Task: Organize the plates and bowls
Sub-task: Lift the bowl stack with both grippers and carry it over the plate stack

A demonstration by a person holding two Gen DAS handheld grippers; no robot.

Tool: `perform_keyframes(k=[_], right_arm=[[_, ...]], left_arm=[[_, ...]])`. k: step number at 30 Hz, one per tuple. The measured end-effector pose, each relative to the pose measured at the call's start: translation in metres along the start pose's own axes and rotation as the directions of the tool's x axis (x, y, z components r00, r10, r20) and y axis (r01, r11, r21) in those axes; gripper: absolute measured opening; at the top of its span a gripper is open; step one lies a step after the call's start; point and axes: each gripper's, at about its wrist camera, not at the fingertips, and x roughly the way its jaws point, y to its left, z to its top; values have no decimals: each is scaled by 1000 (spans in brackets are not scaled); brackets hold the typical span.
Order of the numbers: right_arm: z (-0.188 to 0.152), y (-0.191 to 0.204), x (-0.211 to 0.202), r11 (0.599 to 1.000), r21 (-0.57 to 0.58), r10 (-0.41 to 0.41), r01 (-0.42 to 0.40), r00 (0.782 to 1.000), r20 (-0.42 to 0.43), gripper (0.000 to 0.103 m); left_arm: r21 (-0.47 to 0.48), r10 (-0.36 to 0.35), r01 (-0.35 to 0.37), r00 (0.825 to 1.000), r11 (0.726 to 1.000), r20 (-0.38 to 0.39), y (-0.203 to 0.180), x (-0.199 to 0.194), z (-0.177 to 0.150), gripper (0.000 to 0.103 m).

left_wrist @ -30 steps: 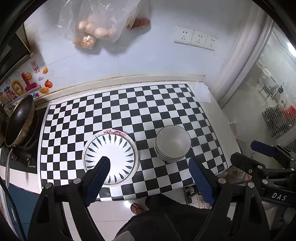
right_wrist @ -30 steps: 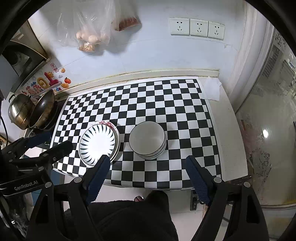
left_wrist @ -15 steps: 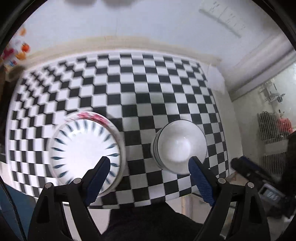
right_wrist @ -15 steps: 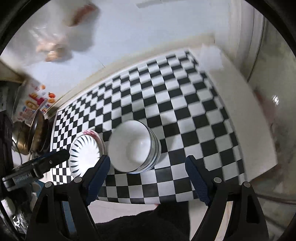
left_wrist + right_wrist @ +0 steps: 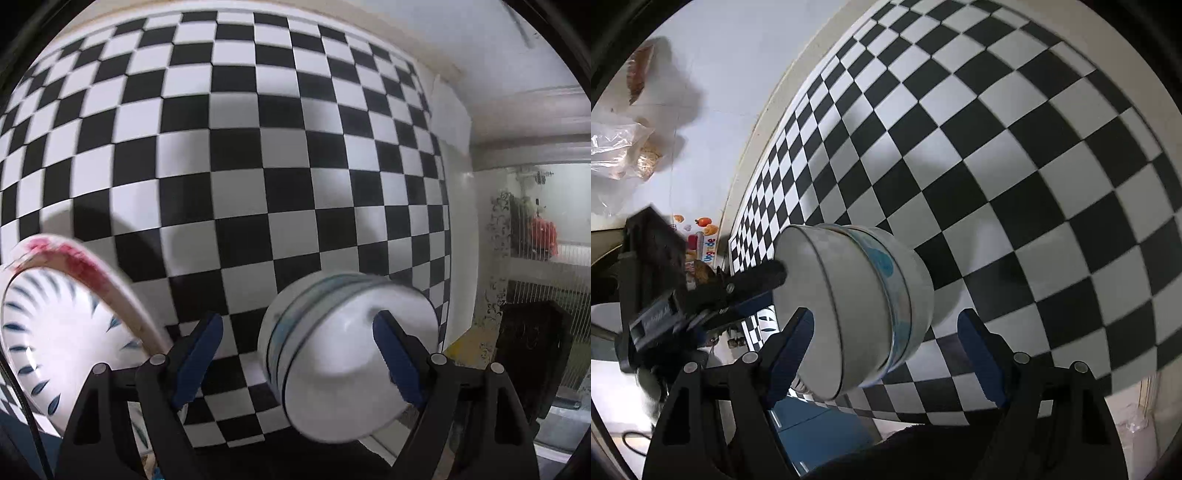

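Bowls (image 5: 343, 354), stacked, sit near the tabletop's (image 5: 258, 147) front edge, beside the plates (image 5: 62, 332). Left tongs (image 5: 299, 354) gape wide, one pad over the top bowl's rim; right tongs (image 5: 886, 354) gape wide around the stack. Wall sticker lettering is unreadable.

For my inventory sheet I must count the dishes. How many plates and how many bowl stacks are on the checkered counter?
Plates: 2, the blue-leaf plate lying on the red-rimmed plate.
Bowl stacks: 1, the bowl stack; how many bowls are nested in it is not clear.
Total: 3.
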Motion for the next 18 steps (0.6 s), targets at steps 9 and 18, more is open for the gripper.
perform_keyframes(k=[9, 18], right_arm=[[17, -8, 39, 1000, 4, 12, -12, 998, -60, 78], [23, -19, 77, 1000, 3, 6, -5, 990, -142, 61]], left_arm=[[37, 6, -2, 994, 999, -107, 2, 35, 11, 47], [77, -37, 46, 993, 996, -112, 2, 39, 11, 47]])
